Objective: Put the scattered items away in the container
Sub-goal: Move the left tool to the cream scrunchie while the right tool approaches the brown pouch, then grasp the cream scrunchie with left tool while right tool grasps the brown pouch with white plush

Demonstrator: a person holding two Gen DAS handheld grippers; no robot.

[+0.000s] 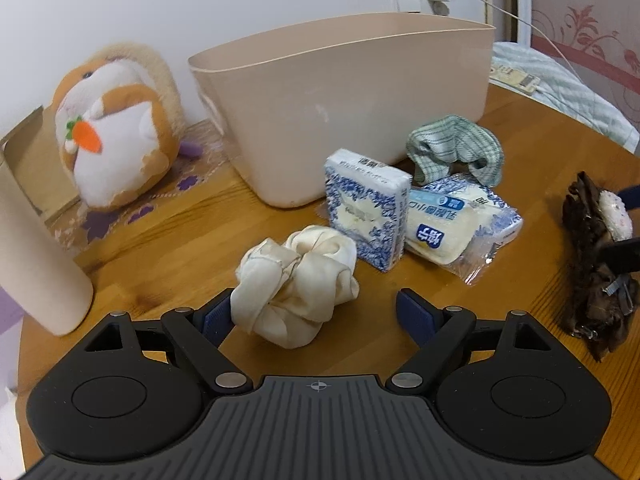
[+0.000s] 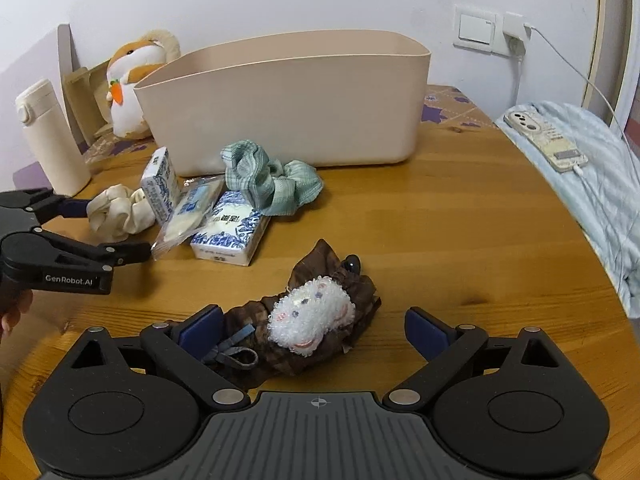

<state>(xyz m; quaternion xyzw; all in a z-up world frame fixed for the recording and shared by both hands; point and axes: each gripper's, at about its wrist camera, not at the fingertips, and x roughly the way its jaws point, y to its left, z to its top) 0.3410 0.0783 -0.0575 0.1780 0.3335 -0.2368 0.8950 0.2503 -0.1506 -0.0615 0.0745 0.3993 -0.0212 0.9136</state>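
Observation:
A beige plastic tub [image 1: 340, 112] [image 2: 288, 108] stands at the back of the wooden table. In front of it lie a cream scrunchie [image 1: 298, 284] [image 2: 118, 210], two blue-and-white tissue packs [image 1: 366, 208] [image 1: 486, 208] [image 2: 230, 232], a clear-wrapped packet [image 1: 438, 228] [image 2: 186, 216], a green checked scrunchie [image 1: 456, 148] [image 2: 272, 182] and a brown scrunchie with a white fuzzy patch [image 2: 312, 318] [image 1: 596, 256]. My left gripper [image 1: 316, 316] [image 2: 116, 228] is open around the cream scrunchie. My right gripper [image 2: 316, 332] is open around the brown scrunchie.
A plush hamster [image 1: 112, 128] [image 2: 132, 84] and a beige flask [image 1: 36, 256] [image 2: 50, 136] stand at the left. A phone on a charging cable [image 2: 548, 140] lies on a blue quilt [image 2: 592, 184] past the table's right edge.

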